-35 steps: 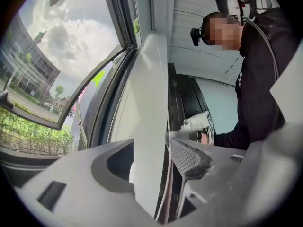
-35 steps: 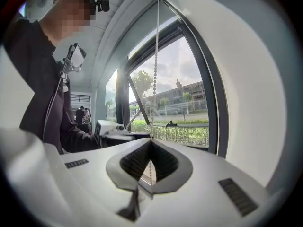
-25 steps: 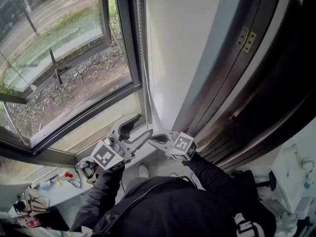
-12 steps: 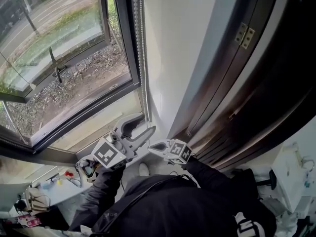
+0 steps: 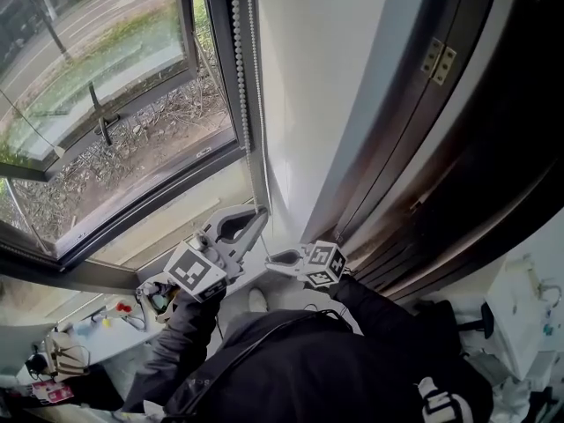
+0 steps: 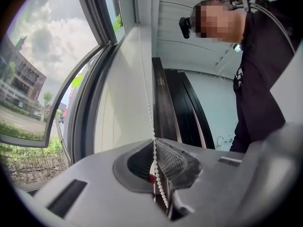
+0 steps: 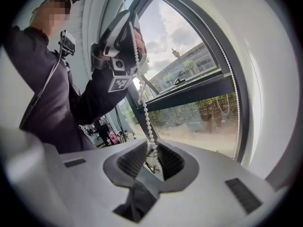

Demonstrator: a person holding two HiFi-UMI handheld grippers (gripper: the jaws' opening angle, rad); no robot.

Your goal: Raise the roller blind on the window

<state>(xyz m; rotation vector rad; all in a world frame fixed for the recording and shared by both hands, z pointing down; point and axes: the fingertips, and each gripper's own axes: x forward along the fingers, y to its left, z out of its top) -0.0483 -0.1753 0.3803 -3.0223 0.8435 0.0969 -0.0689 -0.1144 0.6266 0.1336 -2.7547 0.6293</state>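
The left claw (image 6: 154, 143) has just closed on the white beaded blind cord (image 5: 236, 77). The right claw (image 7: 150, 148), its jaws easing slightly, pinches the cord lower down.

The white bead chain (image 5: 239, 77) hangs in two taut strands down the right edge of the dark-framed window (image 5: 115, 86), close against the frame, one strand pinched near the sill by the left gripper (image 5: 261, 213) and, just below, by the right gripper (image 5: 271, 259).
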